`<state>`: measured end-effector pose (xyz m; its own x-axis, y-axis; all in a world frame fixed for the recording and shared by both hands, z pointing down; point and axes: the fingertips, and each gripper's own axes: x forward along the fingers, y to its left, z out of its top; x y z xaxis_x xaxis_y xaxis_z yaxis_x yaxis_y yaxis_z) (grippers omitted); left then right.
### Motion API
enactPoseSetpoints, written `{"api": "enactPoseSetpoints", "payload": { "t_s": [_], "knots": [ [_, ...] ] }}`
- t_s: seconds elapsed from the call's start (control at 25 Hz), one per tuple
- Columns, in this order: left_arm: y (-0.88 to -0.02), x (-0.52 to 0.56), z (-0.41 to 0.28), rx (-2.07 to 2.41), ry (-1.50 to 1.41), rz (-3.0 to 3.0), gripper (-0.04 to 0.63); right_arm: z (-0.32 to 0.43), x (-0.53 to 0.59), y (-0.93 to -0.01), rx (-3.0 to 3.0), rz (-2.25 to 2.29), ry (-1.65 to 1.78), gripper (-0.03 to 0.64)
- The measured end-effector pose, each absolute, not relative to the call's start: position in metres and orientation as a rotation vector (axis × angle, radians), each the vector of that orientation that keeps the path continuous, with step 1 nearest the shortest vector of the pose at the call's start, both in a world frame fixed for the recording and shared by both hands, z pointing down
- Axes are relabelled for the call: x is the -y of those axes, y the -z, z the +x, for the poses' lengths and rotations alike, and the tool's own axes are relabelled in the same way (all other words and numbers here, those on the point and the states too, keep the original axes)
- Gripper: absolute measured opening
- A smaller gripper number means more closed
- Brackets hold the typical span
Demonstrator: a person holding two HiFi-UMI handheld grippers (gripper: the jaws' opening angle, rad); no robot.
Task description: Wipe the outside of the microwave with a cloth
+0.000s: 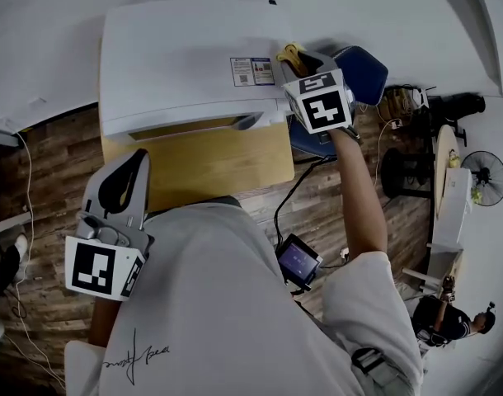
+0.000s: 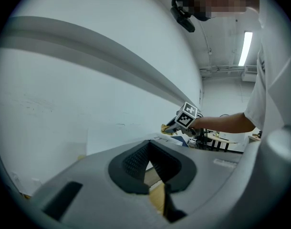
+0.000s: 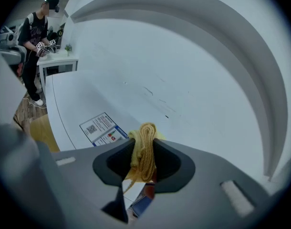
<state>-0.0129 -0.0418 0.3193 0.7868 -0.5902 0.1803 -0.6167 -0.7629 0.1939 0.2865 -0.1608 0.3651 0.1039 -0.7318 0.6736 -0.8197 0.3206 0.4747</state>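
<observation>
- Right gripper view is showing a yellow cloth (image 3: pixel 143 149) bunched into thick folds and standing up between the jaws of the right gripper (image 3: pixel 144 165), which is clenching it tightly.
- Head view is placing the cloth (image 1: pixel 291 56) at the right edge of the microwave's top, just beside a printed label (image 1: pixel 252 71). Whether the fabric is actually pressing on the surface is unclear.
- The cloth is looking soft, light and limp. It is likely to flop and drag, so a pinch across the bunched middle, as here, is suiting it, leaving a loose pad free to wipe.
- The microwave (image 1: pixel 185 56) is appearing as a white box with a smooth, hard top, probably slick under the fabric. It is sitting on a light wooden table (image 1: pixel 210 163).
- The left gripper (image 1: pixel 124 184) is hanging well apart from the microwave, low at the person's left side. In the left gripper view its jaws are meeting with nothing between them.
- A person is standing at a white table in the far background of the right gripper view.
</observation>
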Motion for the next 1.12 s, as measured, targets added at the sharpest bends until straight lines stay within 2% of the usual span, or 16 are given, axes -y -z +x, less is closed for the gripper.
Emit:
{"api": "enactPoseSetpoints", "payload": {
  "t_s": [0.36,1.12],
  "knots": [
    [-0.325,0.049,-0.016,0.942,-0.178,2.731,-0.003,0.312,0.147,-0.394,1.514,1.401,-0.11,0.117],
    [-0.331,0.04,-0.046,0.974,-0.157,2.679,-0.004,0.259,0.155,-0.399,1.579,1.367,-0.137,0.118]
  ]
}}
